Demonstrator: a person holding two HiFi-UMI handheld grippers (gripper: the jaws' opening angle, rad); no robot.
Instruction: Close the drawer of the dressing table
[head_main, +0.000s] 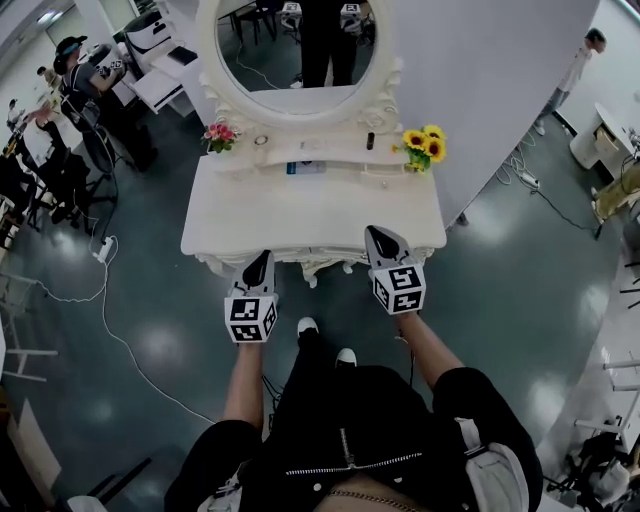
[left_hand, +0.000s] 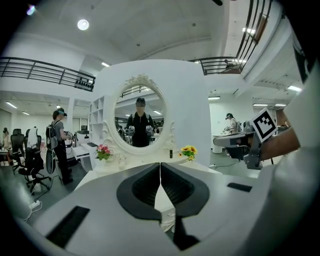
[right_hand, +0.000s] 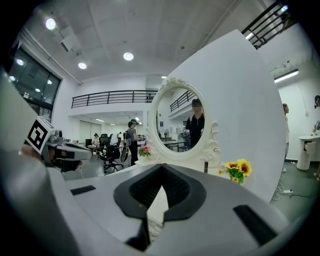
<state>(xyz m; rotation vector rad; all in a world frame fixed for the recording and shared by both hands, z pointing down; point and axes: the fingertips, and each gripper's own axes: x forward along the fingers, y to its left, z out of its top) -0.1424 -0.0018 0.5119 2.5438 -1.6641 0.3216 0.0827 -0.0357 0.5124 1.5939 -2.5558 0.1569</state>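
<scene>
Your left gripper (left_hand: 160, 167) has its jaws pressed together with nothing between them, and it points across the white counter (left_hand: 97, 171). At the back of the counter stands the oval mirror (left_hand: 140, 120), which shows your reflection. Pink flowers (left_hand: 103, 151) sit at its left foot and sunflowers (left_hand: 188, 151) at its right. Your right gripper (left_hand: 217, 142) hangs off to the right, and a person (left_hand: 58, 142) stands on the floor at the left.
</scene>
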